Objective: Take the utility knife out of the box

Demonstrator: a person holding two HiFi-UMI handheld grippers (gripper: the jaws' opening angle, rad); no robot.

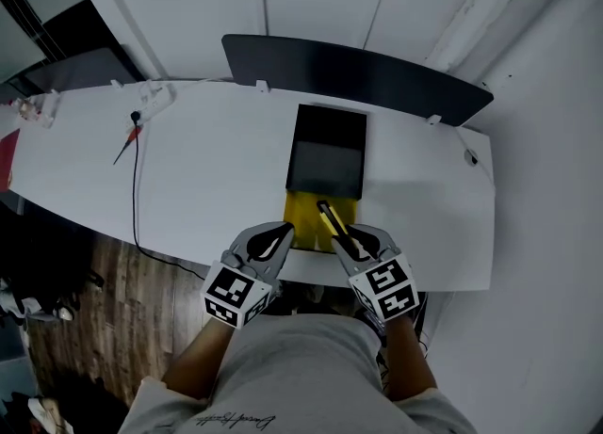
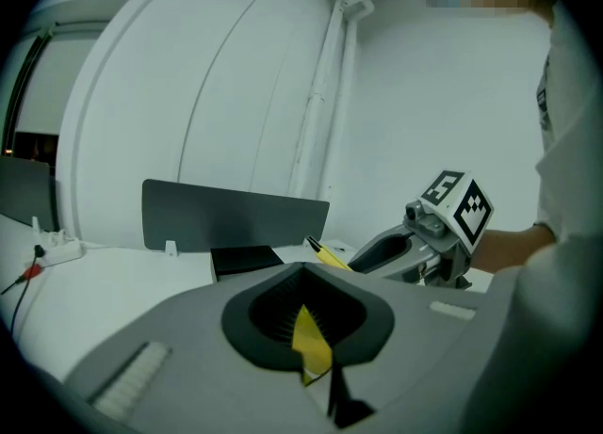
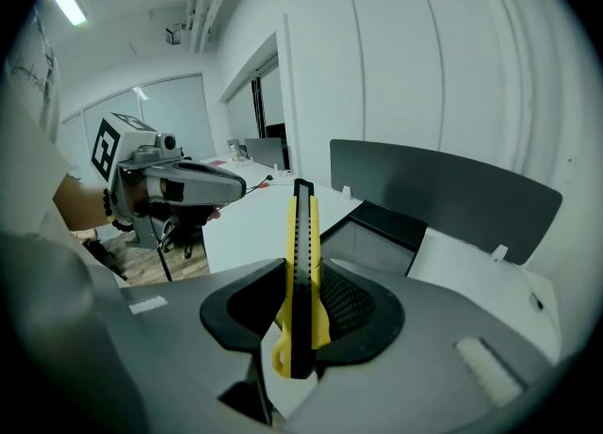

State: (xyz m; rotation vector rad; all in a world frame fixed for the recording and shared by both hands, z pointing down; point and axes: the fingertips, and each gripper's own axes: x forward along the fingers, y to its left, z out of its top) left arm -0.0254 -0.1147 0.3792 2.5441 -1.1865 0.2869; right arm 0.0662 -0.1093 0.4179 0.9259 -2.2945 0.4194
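Nearest the person, the right tool was clamped on the knife, jaws tight on its lower body, the blade end pointing up and away. The knife sat tilted above the near end of the box, seemingly clear of it or nearly so. Just beside it, the left tool was pinched shut on a thin yellow flap, apparently the box's near yellow edge, steadying it at the front of the white tabletop.

The way to do this well, I'd say: keep the left grip firm so the box can't ride up, and draw the knife along its own length, with no twisting in the jaws.

Farther back lay the box's black half, then a dark panel by the wall.
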